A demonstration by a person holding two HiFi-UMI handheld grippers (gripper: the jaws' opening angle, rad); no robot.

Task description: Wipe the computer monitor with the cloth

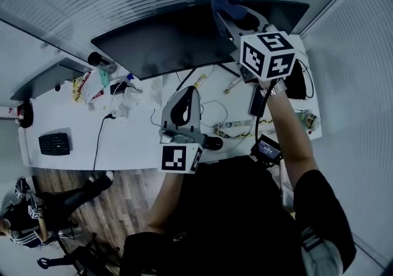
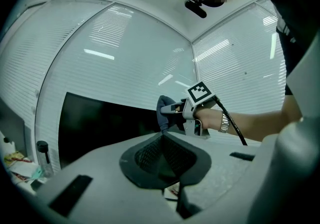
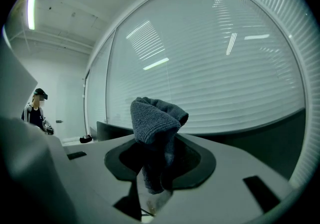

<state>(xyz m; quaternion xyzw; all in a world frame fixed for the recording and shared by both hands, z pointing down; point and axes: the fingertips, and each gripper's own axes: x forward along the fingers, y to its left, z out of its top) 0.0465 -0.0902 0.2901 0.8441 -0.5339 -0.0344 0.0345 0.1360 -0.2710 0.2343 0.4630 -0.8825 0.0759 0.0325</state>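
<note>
Bunching into a rumpled grey-blue wad, the cloth (image 3: 152,118) sits pinched in the right tool (image 3: 156,160), by the top edge of the dark monitor (image 1: 172,38); the left tool (image 2: 162,140) is closed and empty.

The right gripper (image 3: 159,164) has its jaws closed on a grey cloth (image 3: 155,118), which bunches up above them. The dark monitor (image 3: 280,140) lies low at the right, and white blinds (image 3: 210,68) fill the background.

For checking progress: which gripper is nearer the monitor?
Right. The right gripper, holding the cloth, is at the monitor's top edge; the left gripper hangs lower, above the desk.
</note>
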